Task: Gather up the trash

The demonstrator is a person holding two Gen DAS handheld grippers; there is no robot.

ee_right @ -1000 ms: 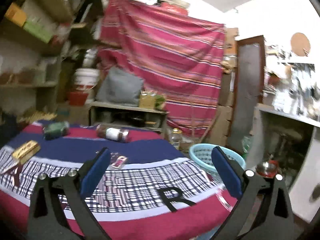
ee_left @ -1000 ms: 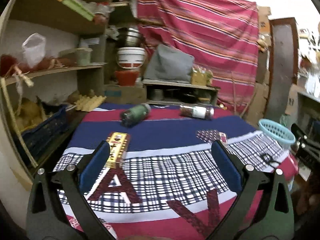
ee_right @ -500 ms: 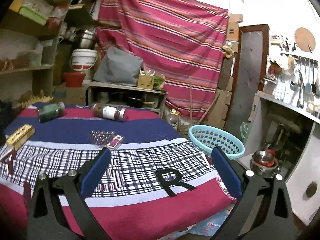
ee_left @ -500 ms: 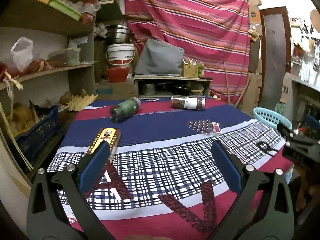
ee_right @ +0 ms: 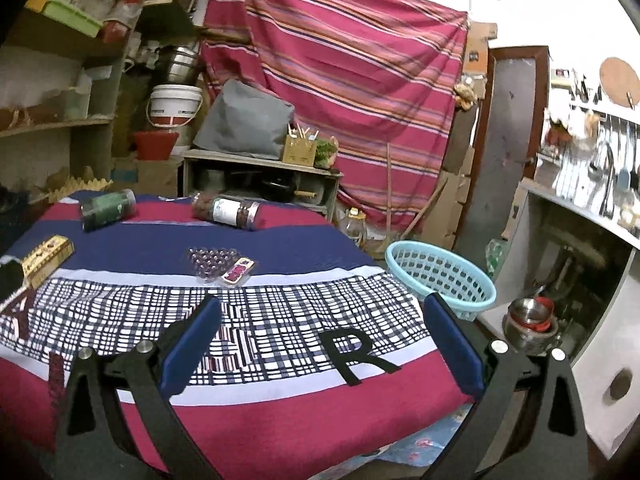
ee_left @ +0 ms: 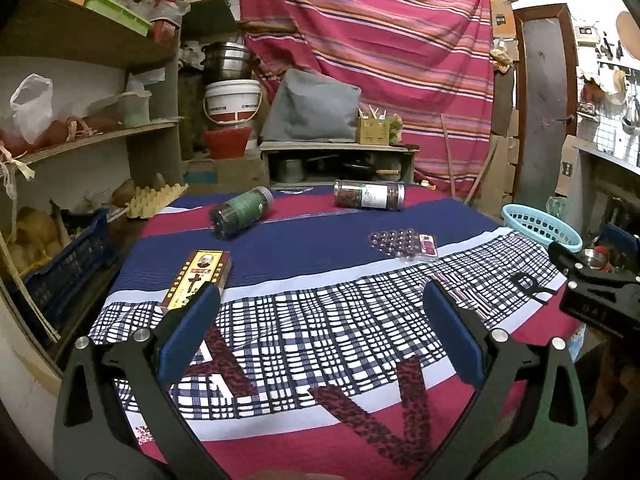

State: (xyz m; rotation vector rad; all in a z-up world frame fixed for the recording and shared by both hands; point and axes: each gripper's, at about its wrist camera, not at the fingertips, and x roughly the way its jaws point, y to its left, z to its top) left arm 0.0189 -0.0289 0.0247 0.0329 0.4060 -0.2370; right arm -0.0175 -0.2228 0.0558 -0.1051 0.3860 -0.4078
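Table [ee_left: 320, 248] nearer, left gripper [ee_left: 320, 336] lower

Yellow carton [ee_left: 197, 278] flat just ahead of my left claw, green-label jar [ee_left: 241, 217] and red-filled jar [ee_left: 369, 195] on their sides at the cloth's far end, blister pack [ee_left: 404, 243] mid-cloth, empty turquoise basket [ee_right: 439, 279] just past the table's right edge.

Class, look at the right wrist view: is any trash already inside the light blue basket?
No. The light blue basket shows only its bare mesh walls, while both jars, the box and the blister pack lie on the cloth.
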